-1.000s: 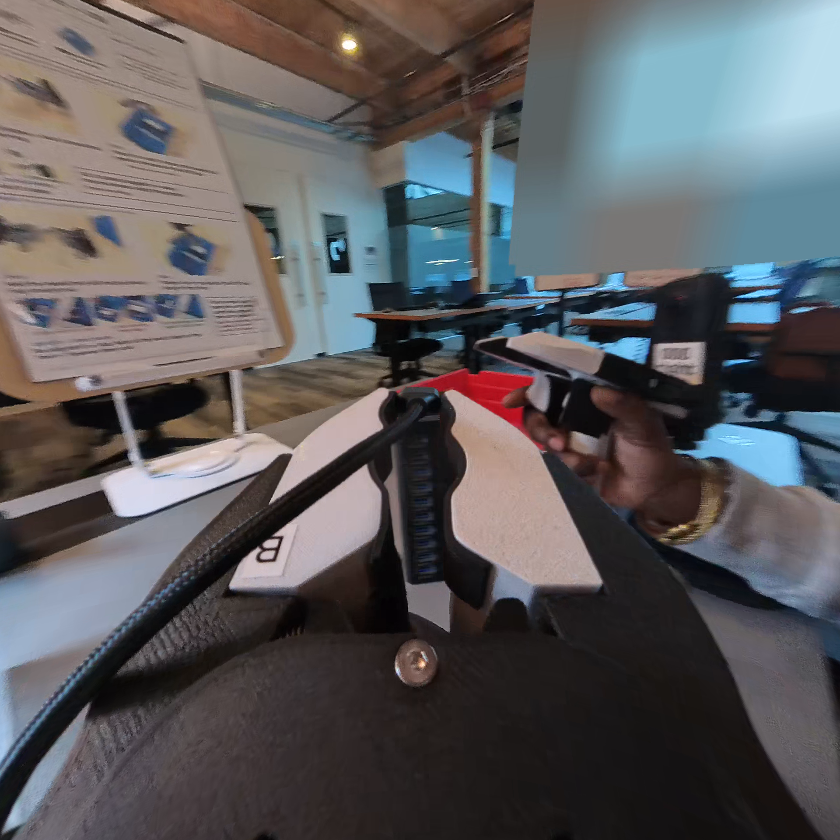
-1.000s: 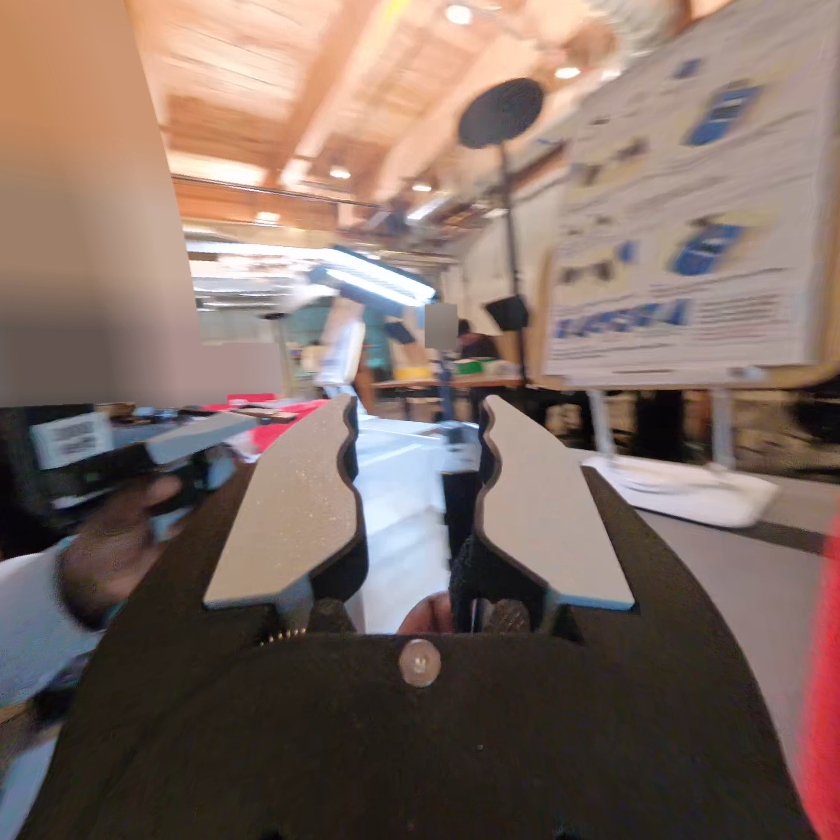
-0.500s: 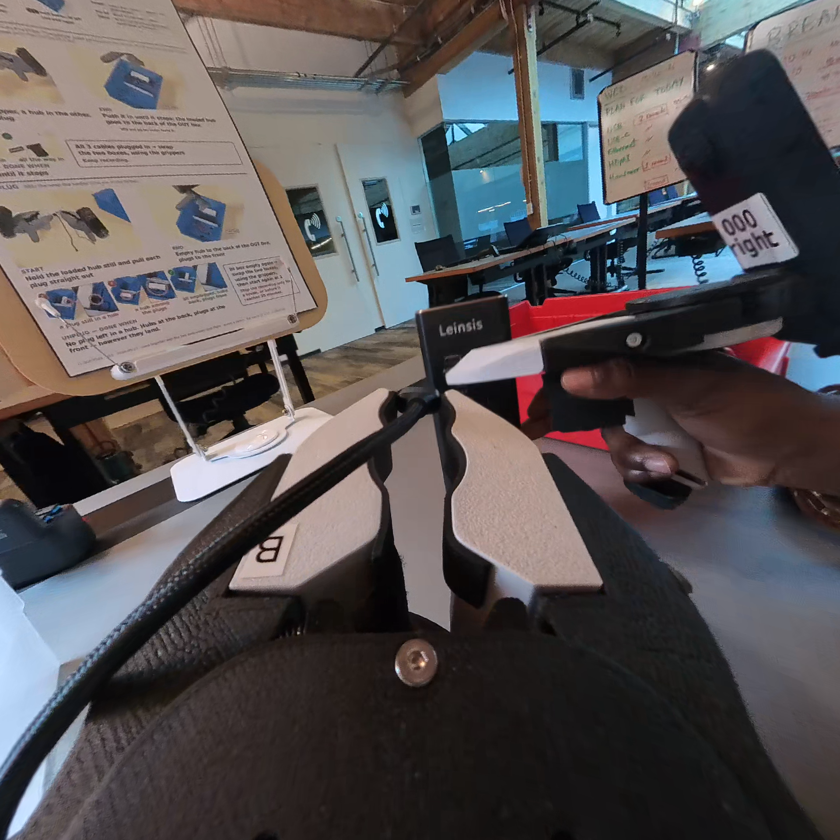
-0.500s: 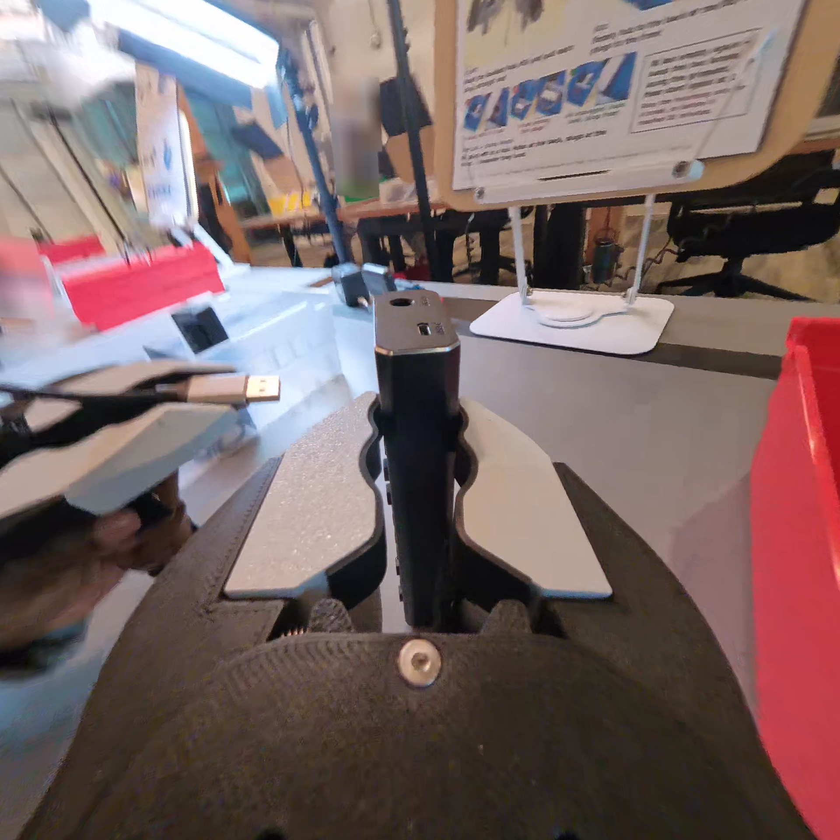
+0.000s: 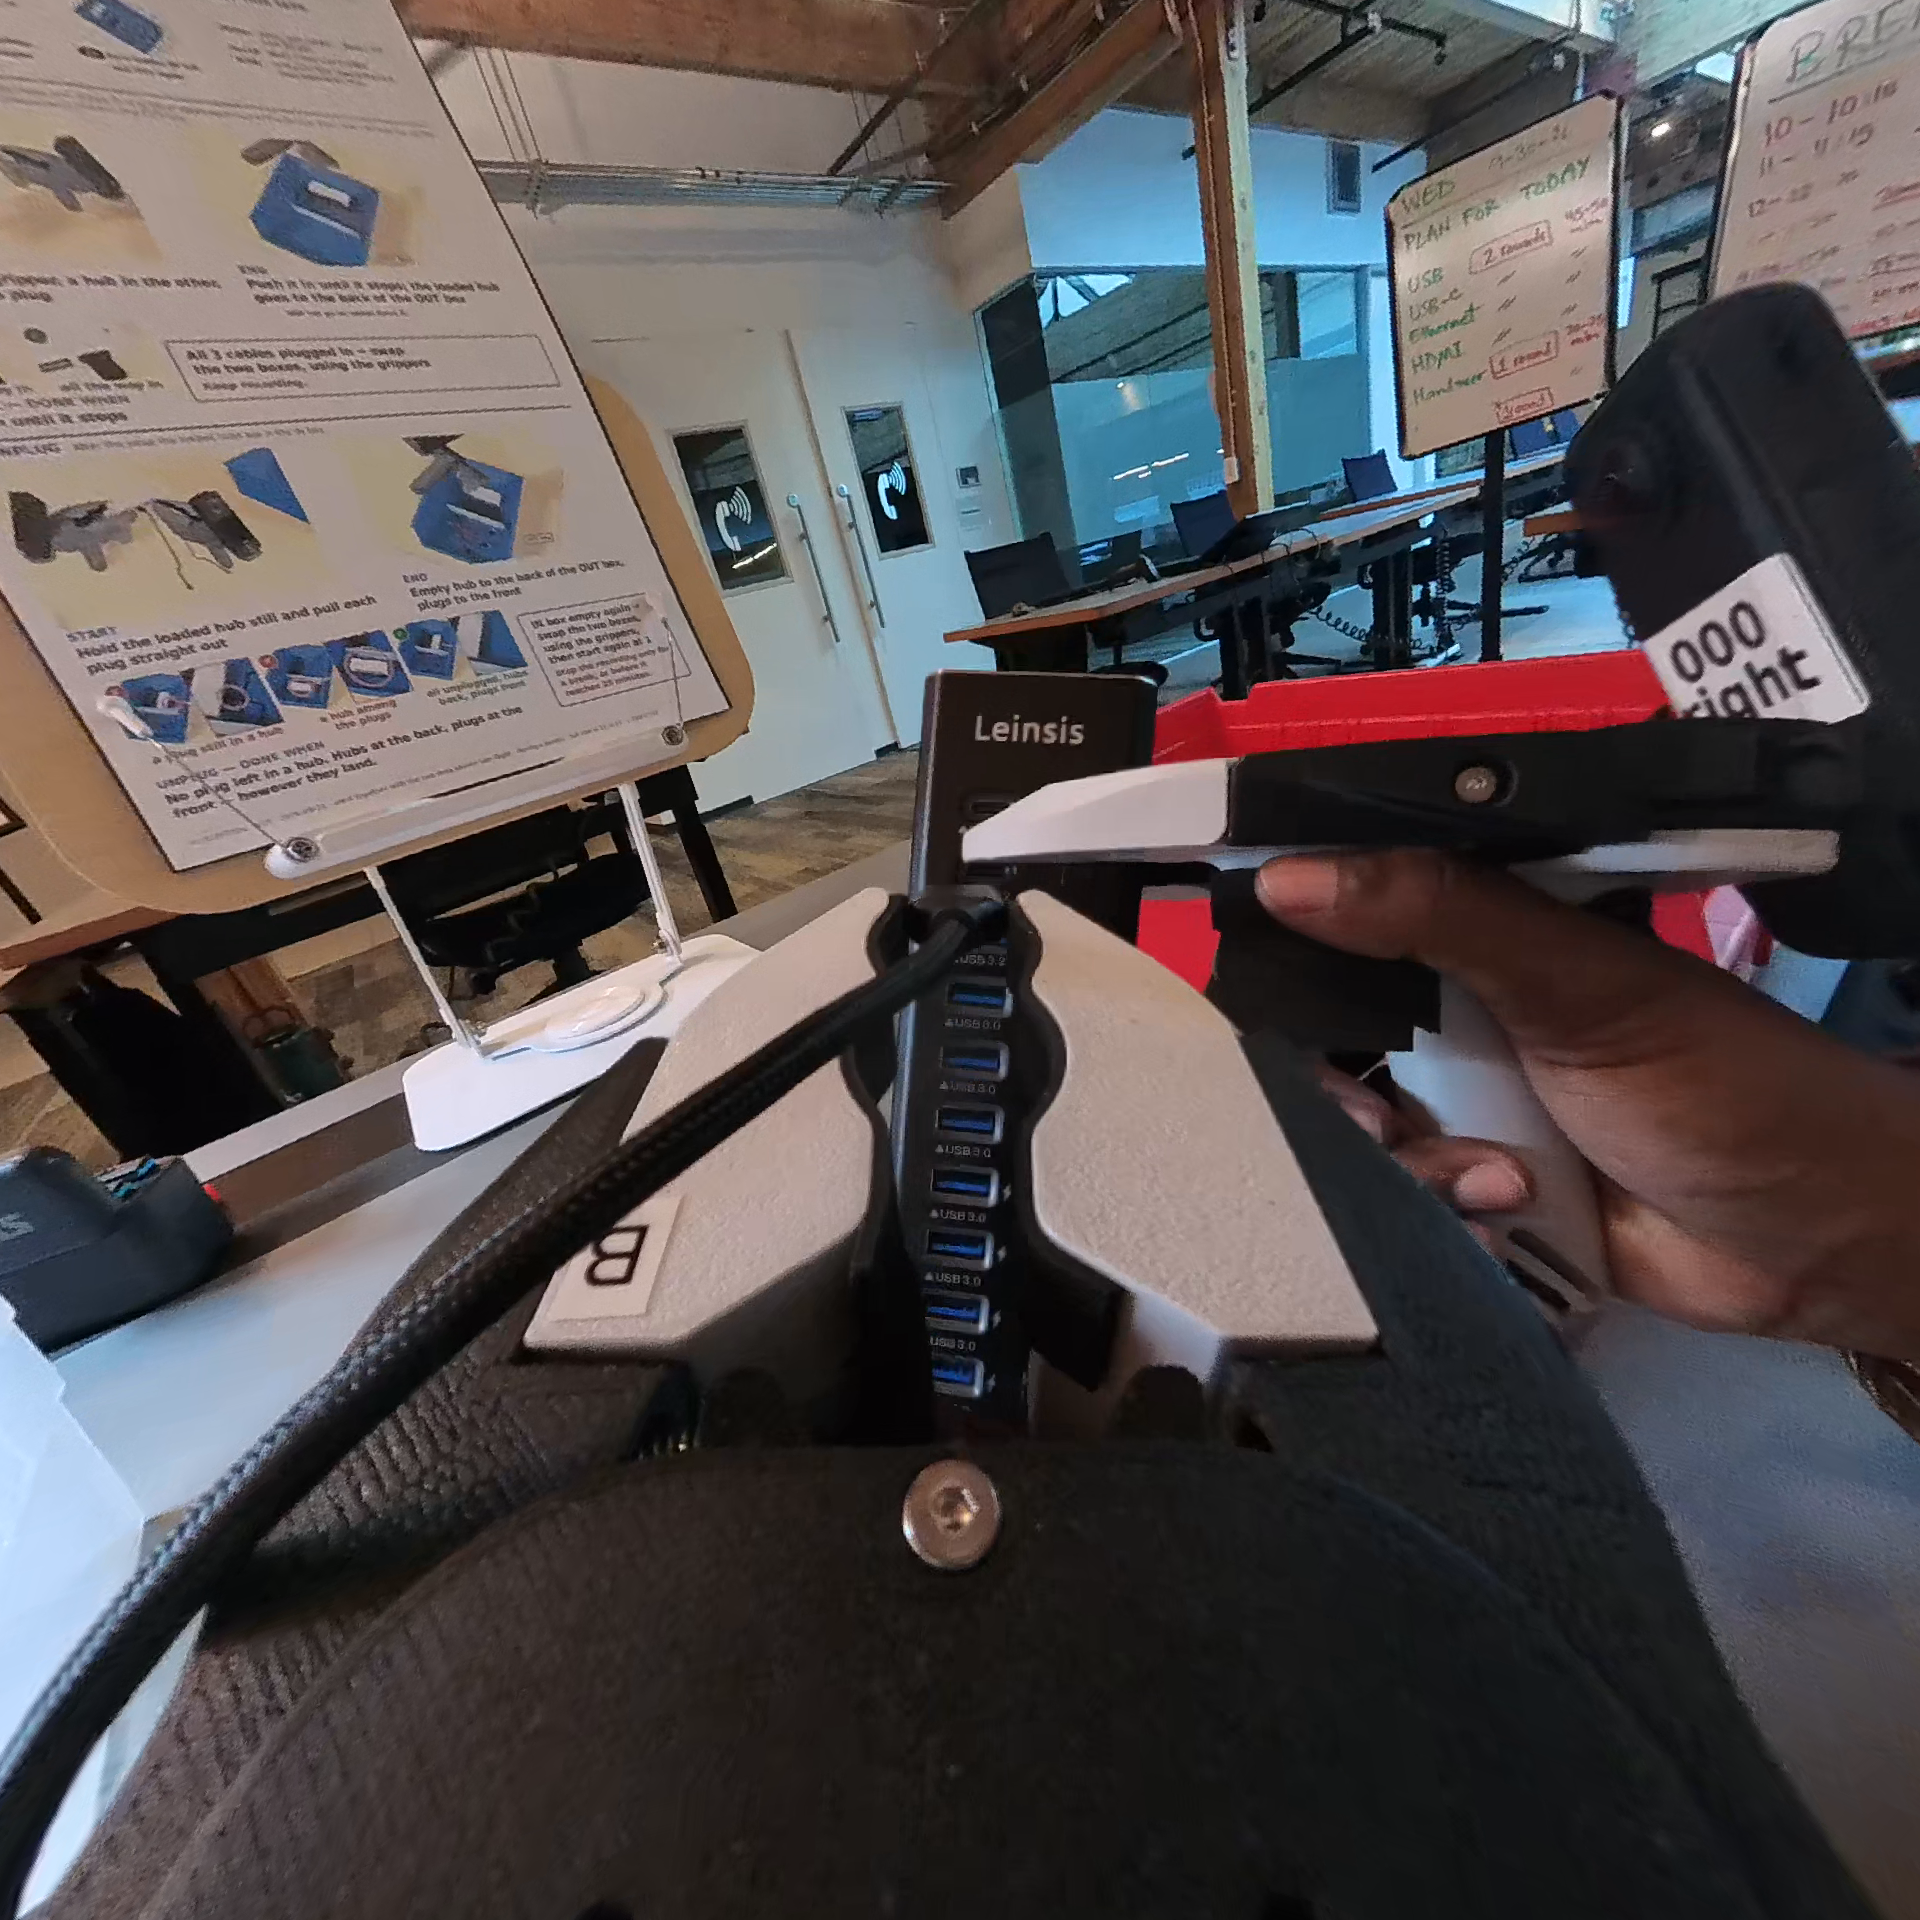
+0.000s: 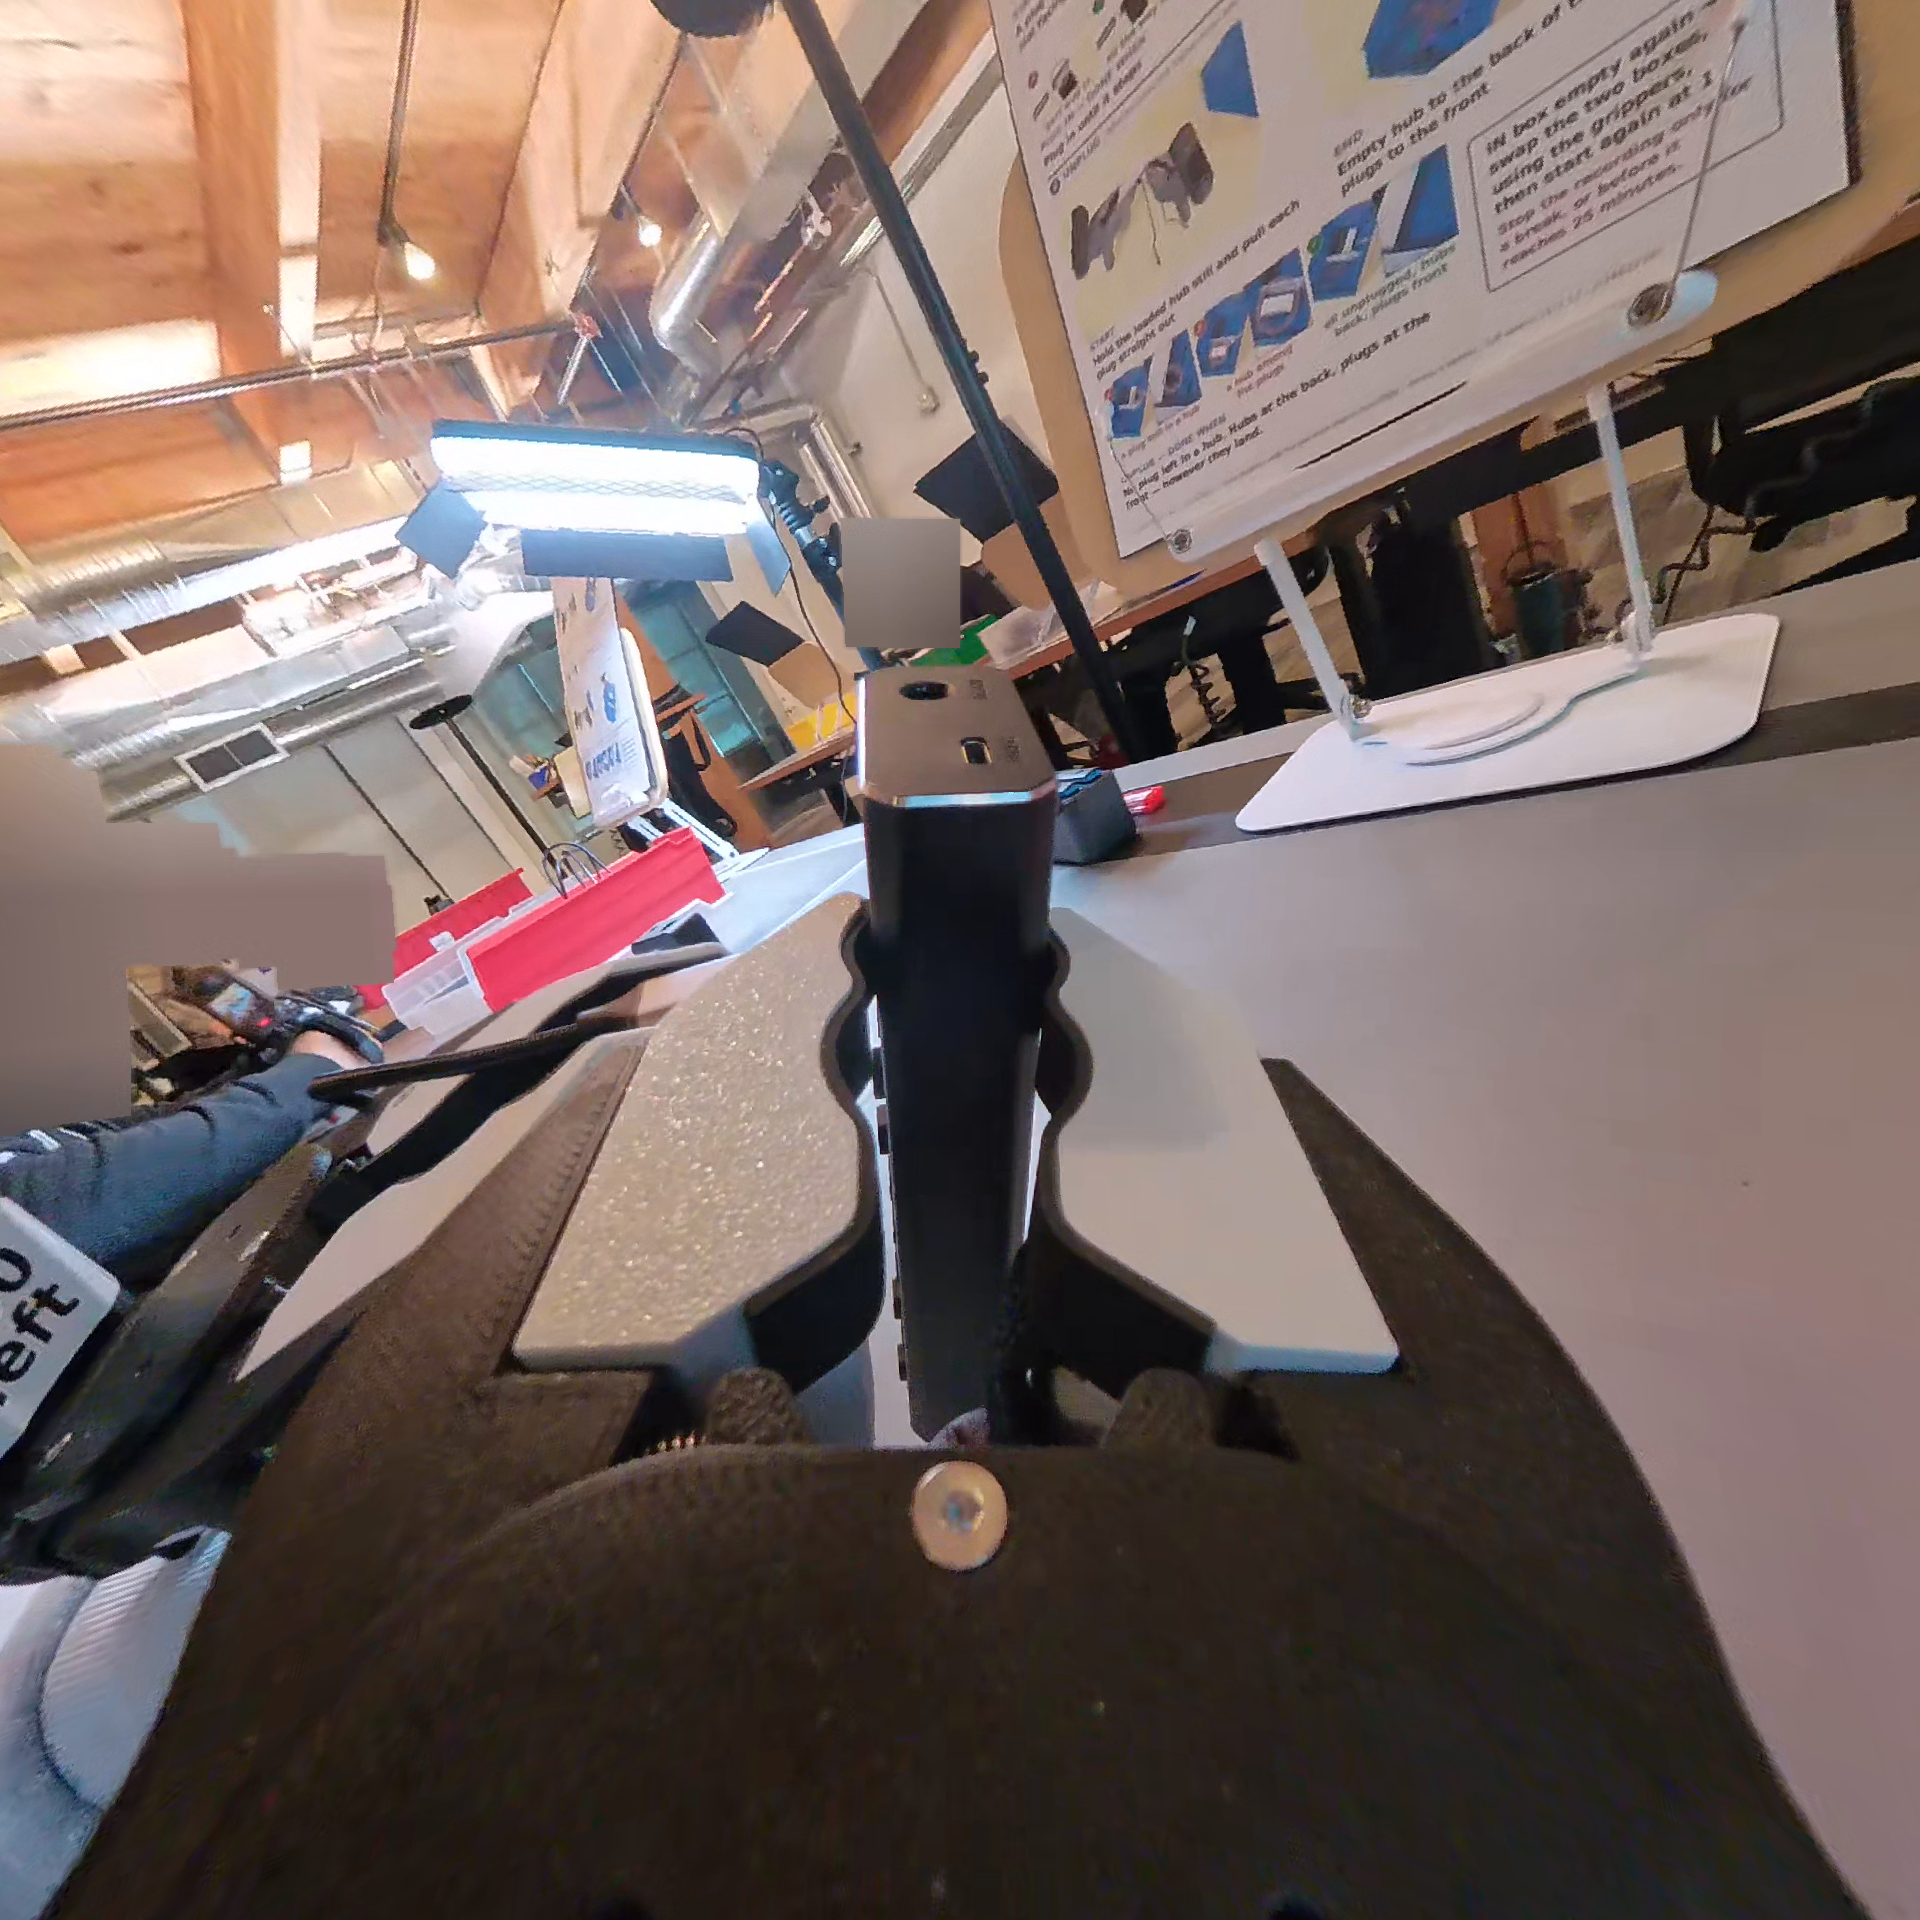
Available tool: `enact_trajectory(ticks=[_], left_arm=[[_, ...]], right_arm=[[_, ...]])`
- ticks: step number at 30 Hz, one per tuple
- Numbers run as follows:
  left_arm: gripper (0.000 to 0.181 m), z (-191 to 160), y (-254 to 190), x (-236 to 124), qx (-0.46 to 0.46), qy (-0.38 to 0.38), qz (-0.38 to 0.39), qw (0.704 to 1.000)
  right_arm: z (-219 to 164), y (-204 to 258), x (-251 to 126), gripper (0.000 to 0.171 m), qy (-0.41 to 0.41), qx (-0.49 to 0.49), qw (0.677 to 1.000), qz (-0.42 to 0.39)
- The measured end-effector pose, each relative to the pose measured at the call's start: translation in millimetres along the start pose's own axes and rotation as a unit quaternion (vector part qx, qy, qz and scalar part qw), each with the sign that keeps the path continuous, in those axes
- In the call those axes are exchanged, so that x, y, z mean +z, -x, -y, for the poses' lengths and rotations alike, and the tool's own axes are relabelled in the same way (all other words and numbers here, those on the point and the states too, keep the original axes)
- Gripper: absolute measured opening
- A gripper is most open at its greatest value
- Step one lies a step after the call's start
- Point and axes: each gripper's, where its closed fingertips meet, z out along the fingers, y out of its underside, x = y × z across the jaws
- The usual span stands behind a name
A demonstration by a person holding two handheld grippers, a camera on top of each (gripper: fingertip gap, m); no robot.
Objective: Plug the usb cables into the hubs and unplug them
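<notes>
My right gripper [image 6: 951, 935] is shut on a black USB hub [image 6: 951, 790] and holds it upright above the grey table [image 6: 1558, 987]. In the left wrist view the hub [image 5: 1029, 727] shows a column of blue ports, and the right gripper [image 5: 997, 836] reaches in from the right, held by a hand [image 5: 1662, 1143]. My left gripper [image 5: 951, 909] is shut on the plug of a black braided cable [image 5: 623, 1164]. The plug is pressed against the hub's port face near its top. I cannot tell whether it is seated. The left gripper's body [image 6: 187, 1299] shows at the lower left.
An instruction board [image 5: 291, 468] on a white stand [image 5: 582, 1039] is at the table's far side. A red bin [image 5: 1403, 717] stands behind the hub, and more red bins [image 6: 592, 925] are to the left. A small black box [image 5: 94, 1236] sits at the left edge. Left tips to right tips: about 4 cm.
My right gripper went from open to shut on the hub. The left gripper's plug, apart from the hub half a second ago, is now at its port face.
</notes>
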Motion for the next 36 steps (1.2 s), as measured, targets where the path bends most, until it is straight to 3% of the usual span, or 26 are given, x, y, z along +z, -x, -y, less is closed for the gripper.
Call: enact_trajectory(ticks=[15,23,29,31,36], left_arm=[[0.017,-4,-6,1,0.01,0.005,-0.007,1.0],[0.018,3,-5,-2,0.066,-0.024,-0.007,0.998],[0.017,9,-4,-7,0.037,-0.039,-0.079,0.995],[0.018,12,-4,-9,0.066,-0.052,-0.089,0.992],[0.018,6,-3,-5,0.057,-0.04,-0.048,0.996]], right_arm=[[1,13,-3,0.028,-0.014,-0.01,1.0,0.017],[3,23,-5,0.029,-0.01,0.062,0.995,0.078],[2,33,-6,0.029,0.006,0.041,0.993,0.112],[2,37,-7,0.029,0.007,0.044,0.991,0.13],[3,35,-6,0.03,0.005,0.019,0.993,0.119]])
